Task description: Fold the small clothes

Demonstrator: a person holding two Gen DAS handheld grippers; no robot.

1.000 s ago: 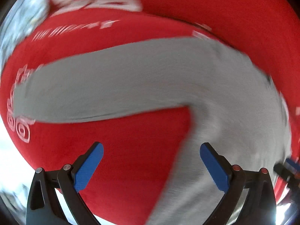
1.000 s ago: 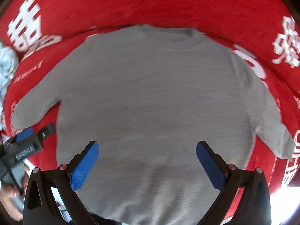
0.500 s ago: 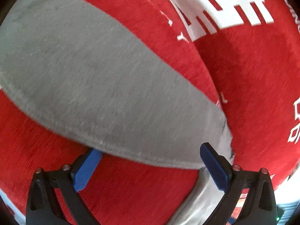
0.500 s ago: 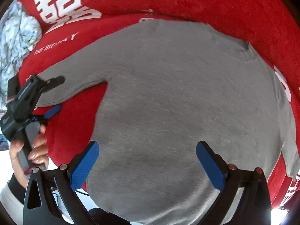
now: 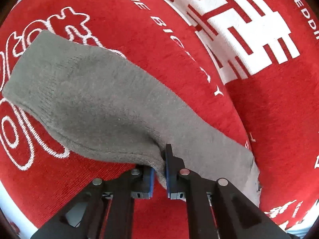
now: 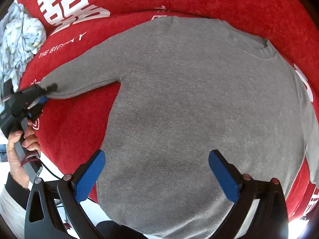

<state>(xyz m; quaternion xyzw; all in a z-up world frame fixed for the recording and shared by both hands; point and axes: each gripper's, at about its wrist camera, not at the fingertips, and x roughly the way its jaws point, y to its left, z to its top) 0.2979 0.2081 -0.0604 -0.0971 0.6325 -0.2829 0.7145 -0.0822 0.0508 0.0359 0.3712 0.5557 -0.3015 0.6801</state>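
A small grey knit sweater (image 6: 199, 109) lies flat on a red cloth (image 6: 75, 123) with white lettering, neck at the far side. Its left sleeve (image 5: 95, 99) stretches out to the left. My left gripper (image 5: 159, 171) is shut on the lower edge of that sleeve, near the cuff; it also shows in the right wrist view (image 6: 44, 93) at the sleeve's end. My right gripper (image 6: 157, 175) is open and empty, its blue pads hovering over the sweater's lower body near the hem.
A crumpled white and pale blue patterned cloth (image 6: 20, 39) lies at the far left on the red cover. The red cover rises in a fold behind the sweater's neck (image 6: 219, 4). A hand (image 6: 22, 139) holds the left gripper's handle.
My left gripper has moved onto the left sleeve and closed on its edge. My right gripper stays open over the sweater's body, with the view shifted slightly.
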